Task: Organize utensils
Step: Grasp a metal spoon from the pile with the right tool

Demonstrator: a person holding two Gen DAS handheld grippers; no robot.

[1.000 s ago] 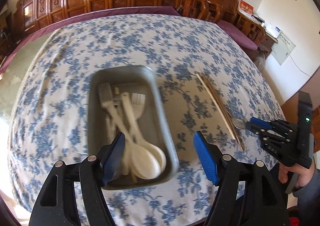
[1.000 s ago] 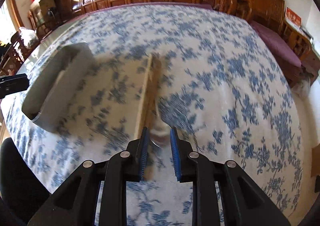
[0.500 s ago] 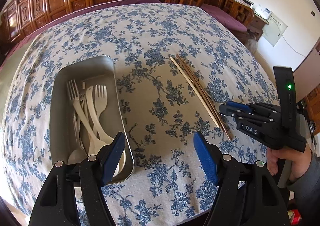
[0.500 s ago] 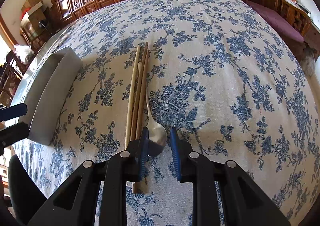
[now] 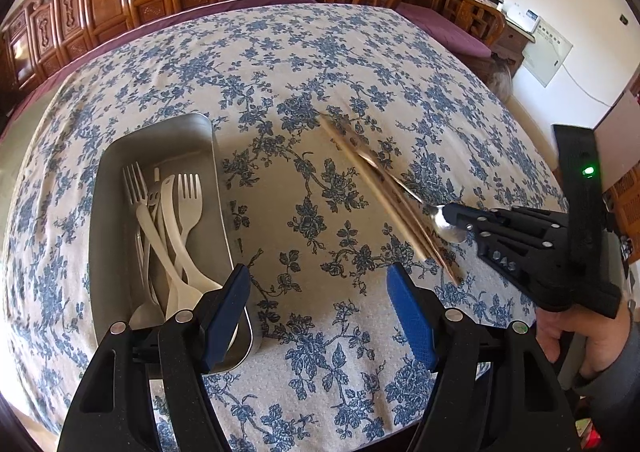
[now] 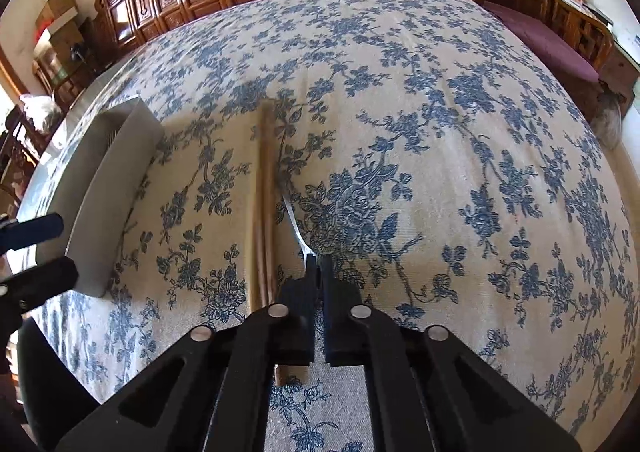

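1. The right claw (image 6: 318, 264) is clamped tight on the bowl of a metal spoon (image 5: 446, 222), its handle pointing away across the floral tablecloth (image 5: 320, 64).
2. Wooden chopsticks (image 5: 380, 188) lie just beside the spoon on the bench.
3. The left claw (image 5: 320, 308) hangs wide and empty near a metal tray (image 5: 160, 132) holding white plastic forks (image 5: 188, 196) and spoons.
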